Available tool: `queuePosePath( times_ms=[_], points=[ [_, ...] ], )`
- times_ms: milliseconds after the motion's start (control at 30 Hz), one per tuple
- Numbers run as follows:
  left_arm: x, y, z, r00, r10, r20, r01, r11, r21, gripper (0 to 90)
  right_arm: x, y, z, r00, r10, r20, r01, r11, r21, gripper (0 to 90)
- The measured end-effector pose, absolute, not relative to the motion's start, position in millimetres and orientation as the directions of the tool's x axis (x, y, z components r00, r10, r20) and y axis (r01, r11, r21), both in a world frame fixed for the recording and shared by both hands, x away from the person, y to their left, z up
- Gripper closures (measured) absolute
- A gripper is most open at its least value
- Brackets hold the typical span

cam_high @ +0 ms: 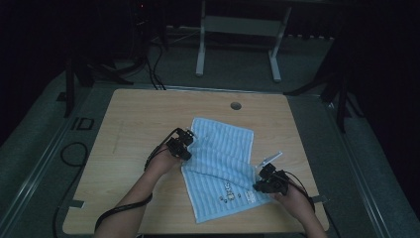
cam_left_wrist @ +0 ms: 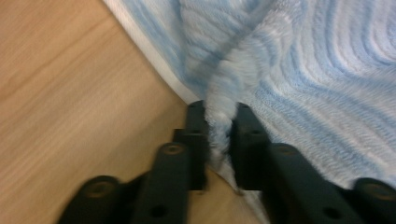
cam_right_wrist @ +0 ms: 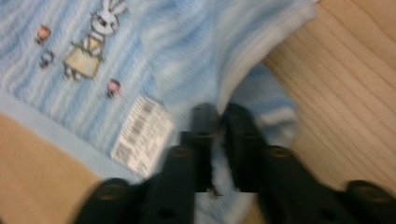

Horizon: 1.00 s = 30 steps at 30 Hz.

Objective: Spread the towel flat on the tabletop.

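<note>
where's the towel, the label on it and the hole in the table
towel (cam_high: 223, 144), high view, on the striped middle of the cloth
label (cam_right_wrist: 142, 135), right gripper view, on the white printed tag by the towel's edge
hole (cam_high: 236, 105), high view, on the round opening near the table's far edge

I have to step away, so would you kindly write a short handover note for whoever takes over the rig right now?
Left gripper: jaws slightly apart, a pinched-up ridge of the blue striped towel between them at its left edge.
Right gripper: jaws slightly apart around the towel's edge, close to the white label and rabbit print.
Towel: lies partly folded on the wooden table, the upper part laid over the lower, with the printed end nearest the person.
Done: one fold laid down.
Left: probably let go of both edges, then smooth or fold again.
</note>
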<state>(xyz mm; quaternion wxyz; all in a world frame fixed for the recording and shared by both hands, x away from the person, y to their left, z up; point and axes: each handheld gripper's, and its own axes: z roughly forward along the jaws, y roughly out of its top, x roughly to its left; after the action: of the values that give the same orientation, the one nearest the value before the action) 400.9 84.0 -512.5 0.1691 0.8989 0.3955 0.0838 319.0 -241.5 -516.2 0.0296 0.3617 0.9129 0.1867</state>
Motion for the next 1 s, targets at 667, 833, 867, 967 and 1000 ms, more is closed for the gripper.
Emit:
queuePosePath(
  times_ms=[667,833,867,967,1000],
  points=[
    [262.8,17.6,-517.7,0.911,0.407,-0.066,0.4,-0.833,0.381,88.2,418.6,-188.5,-493.6,-0.716,0.697,-0.02,0.651,0.678,0.34,90.0],
    [263.8,20.6,-526.0,0.904,0.412,-0.117,0.424,-0.822,0.38,89.5,435.4,-177.9,-514.8,-0.71,0.704,-0.022,0.675,0.689,0.263,90.0],
    [264.5,22.3,-526.3,0.902,0.412,-0.127,0.428,-0.82,0.38,89.5,437.2,-177.1,-518.0,-0.707,0.707,-0.021,0.681,0.688,0.251,90.0],
    [263.4,26.1,-526.6,0.904,0.397,-0.163,0.428,-0.825,0.369,89.4,440.4,-175.8,-518.7,-0.706,0.708,-0.027,0.681,0.689,0.247,90.0],
    [262.0,27.5,-526.6,0.904,0.395,-0.166,0.428,-0.826,0.367,89.4,442.2,-175.7,-518.5,-0.708,0.706,-0.028,0.681,0.692,0.241,90.0]
  ],
)
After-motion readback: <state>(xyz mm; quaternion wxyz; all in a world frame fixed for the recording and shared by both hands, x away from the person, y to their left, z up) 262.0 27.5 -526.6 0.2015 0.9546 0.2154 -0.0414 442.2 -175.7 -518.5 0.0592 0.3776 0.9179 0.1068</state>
